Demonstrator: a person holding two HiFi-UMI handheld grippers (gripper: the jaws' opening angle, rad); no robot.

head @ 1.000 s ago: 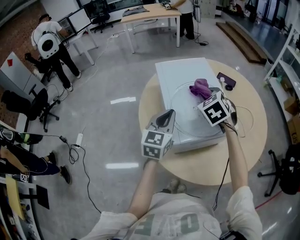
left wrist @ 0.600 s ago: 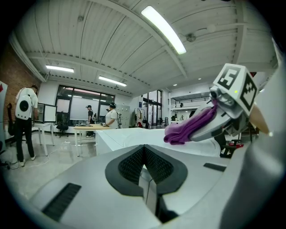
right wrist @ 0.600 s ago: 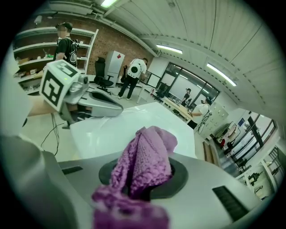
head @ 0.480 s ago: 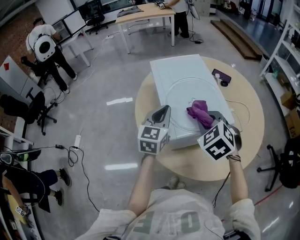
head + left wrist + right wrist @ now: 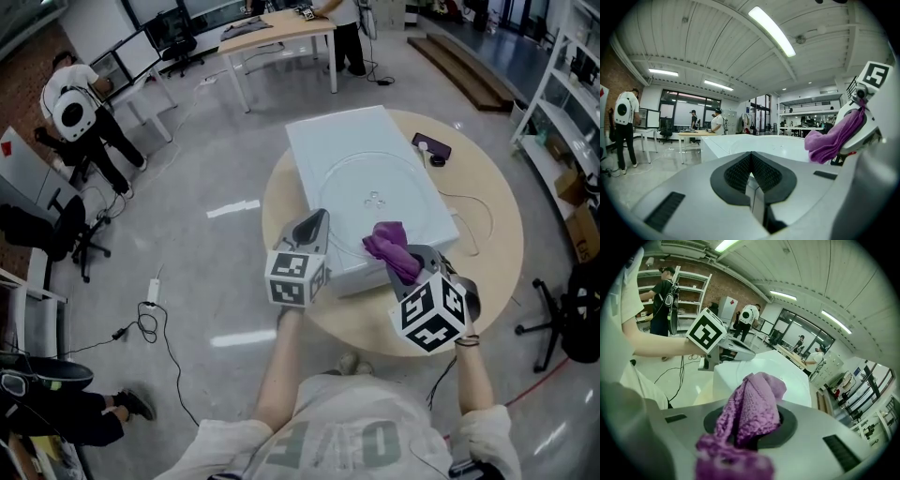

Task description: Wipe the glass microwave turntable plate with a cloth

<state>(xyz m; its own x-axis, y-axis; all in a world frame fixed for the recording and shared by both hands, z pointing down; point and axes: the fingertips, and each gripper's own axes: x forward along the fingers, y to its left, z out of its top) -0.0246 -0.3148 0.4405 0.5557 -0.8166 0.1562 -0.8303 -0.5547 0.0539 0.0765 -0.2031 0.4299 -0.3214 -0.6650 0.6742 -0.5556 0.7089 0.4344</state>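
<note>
Right gripper is clamped on a purple cloth, held at the near rim of the glass plate, which lies flat on a white box on the round table. Left gripper has its jaws pressed together on nothing, near the box's front corner. The wiping looks under way, and the next stroke likely calls for pressing the cloth down and sweeping across the glass.

Glossy grey floor surrounds the round wooden counter. A long table stands beyond, shelving at the right. Strip lights cross the white ceiling; one wall is brick.
</note>
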